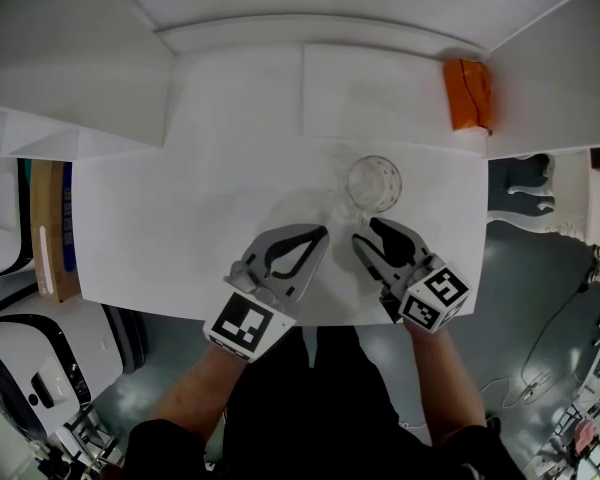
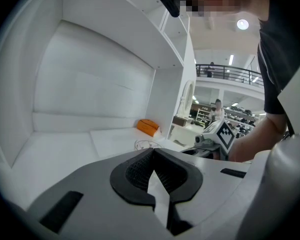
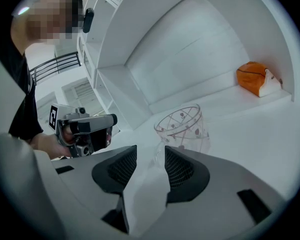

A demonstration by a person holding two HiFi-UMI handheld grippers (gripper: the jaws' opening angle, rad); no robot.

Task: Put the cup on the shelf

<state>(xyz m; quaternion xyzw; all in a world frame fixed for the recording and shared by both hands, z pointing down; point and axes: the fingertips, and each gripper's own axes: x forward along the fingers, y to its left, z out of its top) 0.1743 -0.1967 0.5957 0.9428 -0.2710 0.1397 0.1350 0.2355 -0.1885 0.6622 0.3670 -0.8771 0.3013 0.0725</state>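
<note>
Cup stands free before right gripper, jaws apart.

**White alcove, busy hall behind**

Here's a plain white surface tucked into a white alcove, the back wall bare and smooth. Up above, white shelf compartments climb along a tall side panel. Off the edge there's a glossy grey floor, with a thin cable looping across it and carved white furniture legs close to the right end. Over on the left stand white machines and a wooden board. Beyond all that, a big open hall: a balcony railing runs across, a round ceiling lamp glows, and strip lights shine above distant racks.
</note>
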